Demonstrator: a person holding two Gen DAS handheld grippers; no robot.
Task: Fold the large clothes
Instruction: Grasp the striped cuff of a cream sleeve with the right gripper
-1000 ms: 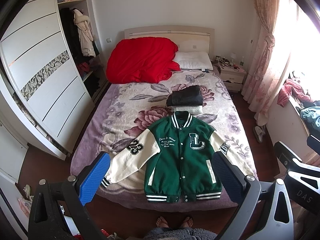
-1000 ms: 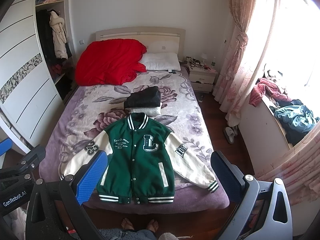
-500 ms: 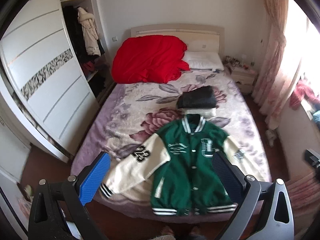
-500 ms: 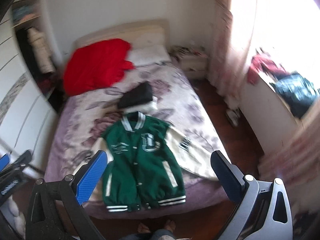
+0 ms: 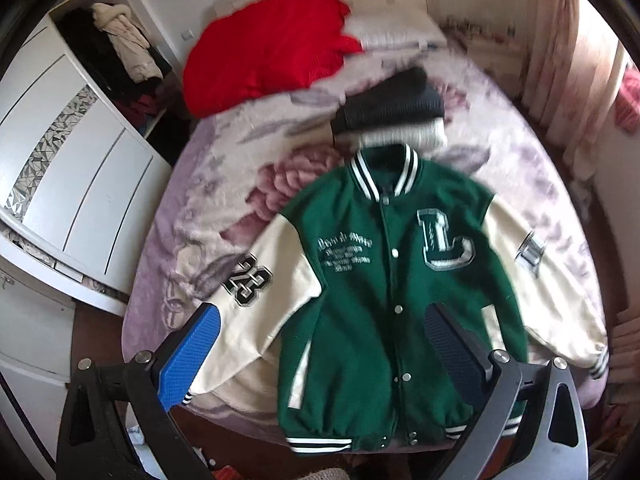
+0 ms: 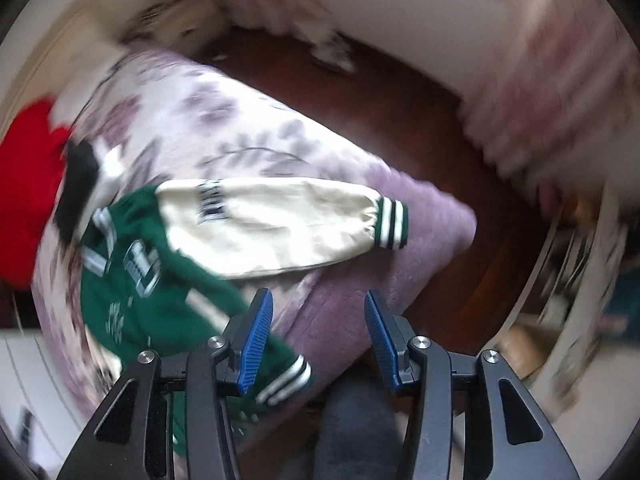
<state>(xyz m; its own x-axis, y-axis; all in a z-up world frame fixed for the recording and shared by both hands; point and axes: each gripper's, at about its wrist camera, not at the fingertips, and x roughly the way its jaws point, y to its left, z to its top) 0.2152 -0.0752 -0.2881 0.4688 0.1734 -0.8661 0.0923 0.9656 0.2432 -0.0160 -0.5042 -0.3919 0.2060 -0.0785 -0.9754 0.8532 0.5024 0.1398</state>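
Right gripper point(image 6: 316, 336): jaws closing, nothing between the pads, above the bed's point(image 6: 420, 216) purple corner. Left gripper point(image 5: 320, 356): spread wide, empty, over the jacket point(image 5: 384, 280) hem. Jacket flat, buttoned, foot of bed; "L" on chest at 1 o'clock, "23" on sleeve at 9; script blurred. Folded pile point(image 5: 390, 110) at 12. Bare floor point(image 6: 420, 120) beyond the cuff point(image 6: 394, 224).

Home bedroom, floral-blanketed bed point(image 5: 224, 184), red duvet point(image 5: 272, 48) (bunched up), open wardrobe point(image 5: 80, 152)
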